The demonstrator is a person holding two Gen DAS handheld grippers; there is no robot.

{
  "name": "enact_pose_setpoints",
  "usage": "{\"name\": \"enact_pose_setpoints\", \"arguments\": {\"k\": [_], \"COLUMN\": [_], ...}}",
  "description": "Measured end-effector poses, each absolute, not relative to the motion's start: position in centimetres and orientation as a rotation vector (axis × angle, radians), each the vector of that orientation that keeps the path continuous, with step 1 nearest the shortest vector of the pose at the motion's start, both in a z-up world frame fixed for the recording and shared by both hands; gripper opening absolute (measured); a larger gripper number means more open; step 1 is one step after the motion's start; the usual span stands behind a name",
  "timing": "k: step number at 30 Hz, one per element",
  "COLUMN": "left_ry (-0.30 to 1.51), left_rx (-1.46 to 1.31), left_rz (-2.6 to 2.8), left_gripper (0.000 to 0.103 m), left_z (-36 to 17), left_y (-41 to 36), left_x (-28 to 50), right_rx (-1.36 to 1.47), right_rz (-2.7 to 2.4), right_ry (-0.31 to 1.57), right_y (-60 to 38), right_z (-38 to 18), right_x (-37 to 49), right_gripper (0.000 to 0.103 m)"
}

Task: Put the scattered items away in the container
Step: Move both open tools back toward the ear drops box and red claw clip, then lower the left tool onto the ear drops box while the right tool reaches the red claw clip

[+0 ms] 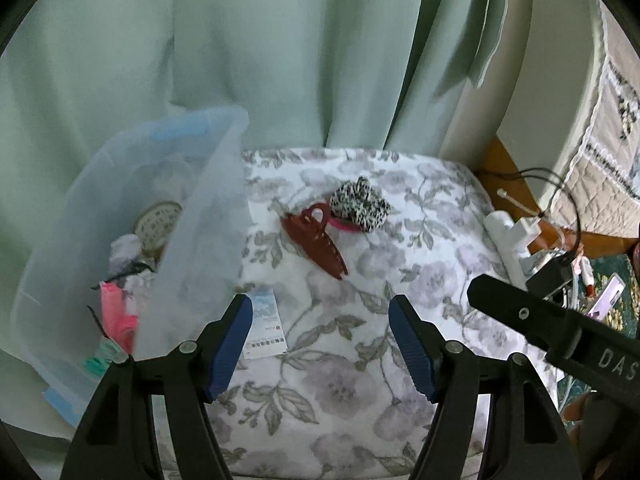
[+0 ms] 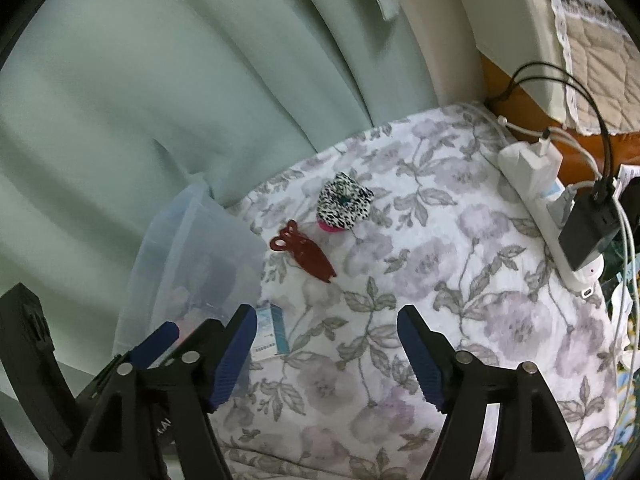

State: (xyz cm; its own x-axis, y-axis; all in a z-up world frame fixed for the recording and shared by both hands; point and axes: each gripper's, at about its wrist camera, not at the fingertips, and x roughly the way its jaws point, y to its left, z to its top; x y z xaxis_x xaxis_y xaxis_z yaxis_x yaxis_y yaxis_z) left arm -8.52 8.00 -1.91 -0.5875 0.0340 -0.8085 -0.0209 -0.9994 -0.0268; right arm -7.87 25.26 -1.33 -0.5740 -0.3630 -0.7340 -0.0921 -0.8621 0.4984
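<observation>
A: Nearest, the left gripper and right gripper both hang with fingers spread, nothing between them.

B: Just past them, a small carton lies on the floral cloth beside the clear bin.

A: Farther on lie the red hair claw, then the spotted scrunchie.

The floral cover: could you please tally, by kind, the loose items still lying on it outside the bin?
Hair claw clip: 1
Black-and-white scrunchie: 1
Pink item under the scrunchie: 1
Small printed packet: 1
Total: 4
</observation>
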Motion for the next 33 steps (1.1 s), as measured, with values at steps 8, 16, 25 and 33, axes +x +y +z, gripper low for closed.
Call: {"name": "enact_pose_setpoints", "arguments": {"k": [8, 16, 25, 33], "left_ry": [-0.070, -0.156, -0.211, -0.176], "left_rx": [-1.490, -1.626, -1.712, -1.721], "left_rz": [2.812, 2.877, 2.924, 2.932], "left_gripper": [0.072, 0.072, 0.072, 0.072], "left_z": [-5.9, -9.6, -12.2, -13.0], "left_y": [8.0, 6.2, 5.5, 5.5], "left_x": [-9.3, -10.5, -11.2, -12.5], "right_rx": [1.447, 1.506, 1.533, 1.546], "right_rz": [-2.502, -2.418, -2.332, -2.279], "right_ry": [-0.676, -0.585, -0.503, -0.444], "right_y": [25.1, 24.1, 22.4, 20.6], "right_z": [-3.9, -6.3, -8.8, -10.8], "right_x": [-10.0, -12.5, -15.1, -17.4], "right_gripper": [0.076, 0.076, 0.076, 0.076]}}
